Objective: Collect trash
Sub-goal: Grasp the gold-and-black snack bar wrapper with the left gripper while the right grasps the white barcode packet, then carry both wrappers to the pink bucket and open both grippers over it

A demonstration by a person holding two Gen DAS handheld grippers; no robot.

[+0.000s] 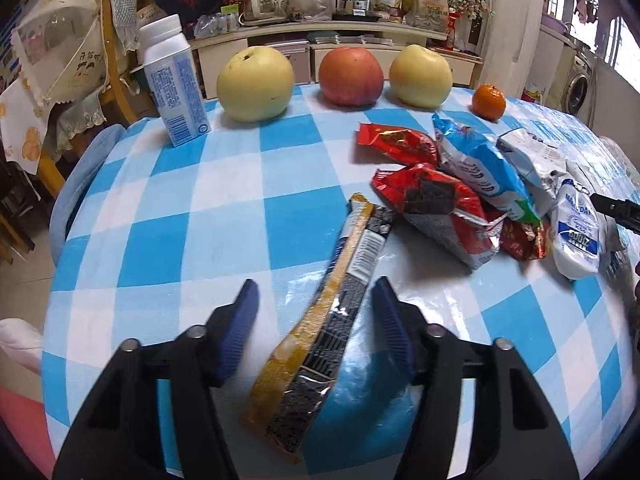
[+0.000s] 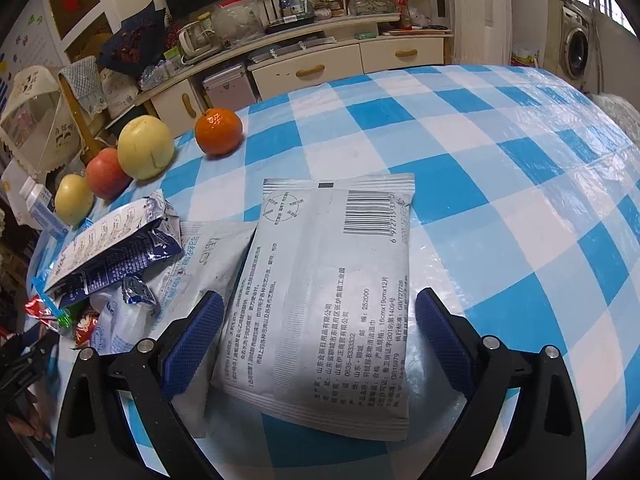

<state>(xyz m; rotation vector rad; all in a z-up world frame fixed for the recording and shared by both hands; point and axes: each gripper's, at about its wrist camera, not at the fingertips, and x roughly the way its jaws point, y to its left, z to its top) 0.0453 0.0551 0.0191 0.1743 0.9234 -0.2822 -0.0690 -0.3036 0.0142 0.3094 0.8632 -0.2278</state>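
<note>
Long yellow-and-black wrapper (image 1: 320,328) lay flat on the checked tablecloth (image 1: 168,216), lengthwise between the spread fingers of the left gripper (image 1: 316,300); pads stood clear of it on both sides, nothing pinched. Ahead and to the right of that gripper sat the main litter heap: two crumpled red wrappers (image 1: 400,142), a blue-and-white snack bag (image 1: 480,172), a white packet (image 1: 578,232) with partial lettering, possibly "MAL DA", not read with confidence. Right gripper (image 2: 320,332) also spread, straddling a large grey-white sachet (image 2: 332,292) that lay flat under it, pads not touching. Sachet's back showed a barcode, a round four-part symbol, dense Chinese print; "252000", "0635-8333332" and "GB15979" were legible. Just left of that gripper, a second white pouch (image 2: 208,256) partly under the sachet, then a dark blue-and-white bag (image 2: 116,252) and foil scraps. Farther ahead of both grippers, at the table's far edge: two yellow apples (image 1: 256,84), a red apple (image 1: 351,76), a mandarin (image 1: 488,102), a white milk bottle (image 1: 172,80) with blue label, text too small to read. Judged these not to be trash. No bin or bag for collection seen in either view. Progress, as judged: early. Every wrapper was on the table, none lifted; both grippers were poised for a first pick, the grasp itself not made, and all the carrying and dropping remained.
</note>
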